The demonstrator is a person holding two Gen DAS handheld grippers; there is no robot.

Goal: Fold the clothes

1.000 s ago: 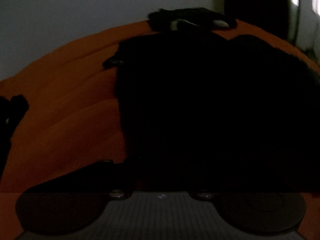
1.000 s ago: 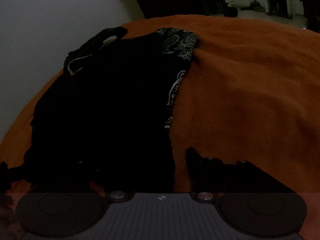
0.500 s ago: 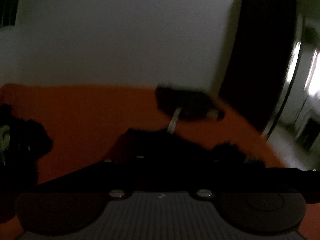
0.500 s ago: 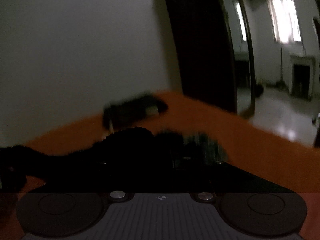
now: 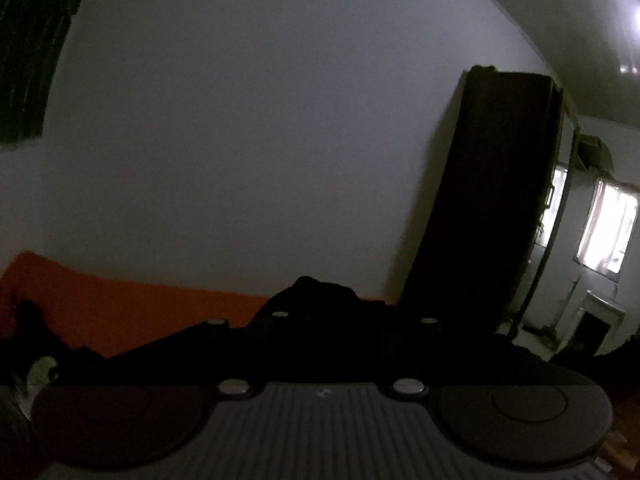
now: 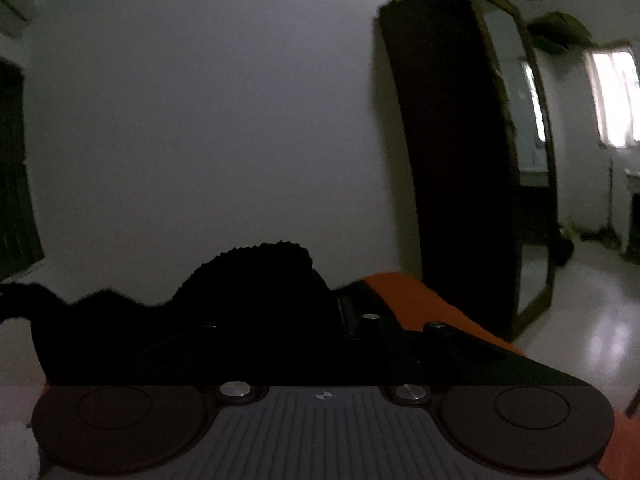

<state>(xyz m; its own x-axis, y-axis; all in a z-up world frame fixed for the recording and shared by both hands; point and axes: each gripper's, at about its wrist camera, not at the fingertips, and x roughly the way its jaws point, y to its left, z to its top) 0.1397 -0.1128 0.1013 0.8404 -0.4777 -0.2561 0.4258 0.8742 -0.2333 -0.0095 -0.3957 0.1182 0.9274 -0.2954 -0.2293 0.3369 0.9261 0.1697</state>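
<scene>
The room is dim. A black garment [image 5: 316, 300] is bunched between the fingers of my left gripper [image 5: 320, 332], which is shut on it and lifted above the orange bed cover [image 5: 120, 304]. The same black garment [image 6: 248, 280] rises in a hump between the fingers of my right gripper [image 6: 280, 324], which is also shut on it. Both cameras point up at the pale wall. Most of the garment hangs below, out of sight.
A tall dark wardrobe with a mirrored door [image 6: 452, 152] stands at the bed's far right corner; it also shows in the left wrist view [image 5: 492, 200]. Another dark garment [image 5: 32, 332] lies at the left on the cover. A bright window [image 5: 604, 236] is beyond.
Both grippers have risen and tilted upward with the black garment held in them. The view went from the garment flat on the bed to the wall and wardrobe.
</scene>
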